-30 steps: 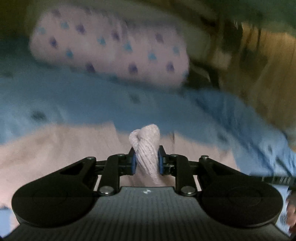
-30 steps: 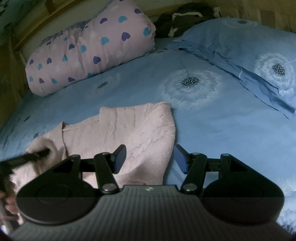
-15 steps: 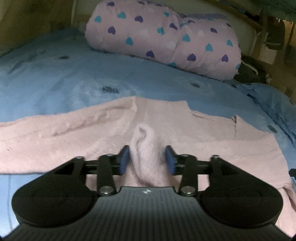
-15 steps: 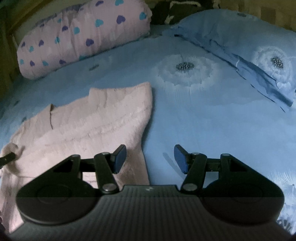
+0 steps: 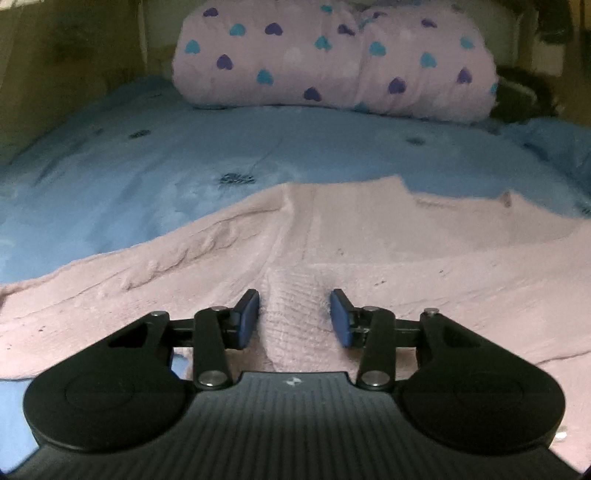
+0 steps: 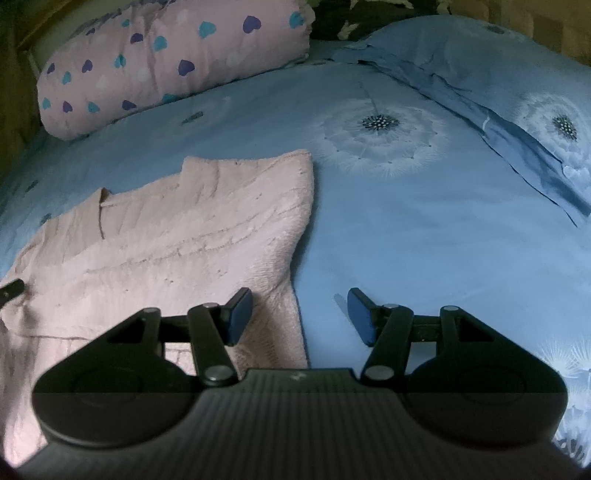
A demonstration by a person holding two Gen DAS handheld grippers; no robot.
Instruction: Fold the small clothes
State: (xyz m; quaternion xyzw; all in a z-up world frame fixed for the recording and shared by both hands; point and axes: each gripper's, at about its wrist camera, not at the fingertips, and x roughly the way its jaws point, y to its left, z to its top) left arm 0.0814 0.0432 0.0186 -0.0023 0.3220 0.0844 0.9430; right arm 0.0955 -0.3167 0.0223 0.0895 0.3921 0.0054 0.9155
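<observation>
The left gripper (image 5: 294,314), its fingers parted and lately narrowing around the pink sweater (image 5: 332,258) cuff without pressing, could drag the fold askew; the right gripper (image 6: 300,315), at 3 o'clock, gapes empty.

The bed (image 6: 406,229) is carrying a blue cover printed with white dandelion heads. A pink knitted sweater (image 6: 177,236) is lying flat directly on the cover, toward the left in the right wrist view, with one edge running beside bare blue fabric. A pink bolster with blue and purple hearts (image 5: 332,62) is resting across the far end of the bed. A blue pillow (image 6: 498,85) in matching print is lying at the far right, near a dark bundle (image 6: 343,18) that is too dim to identify.
</observation>
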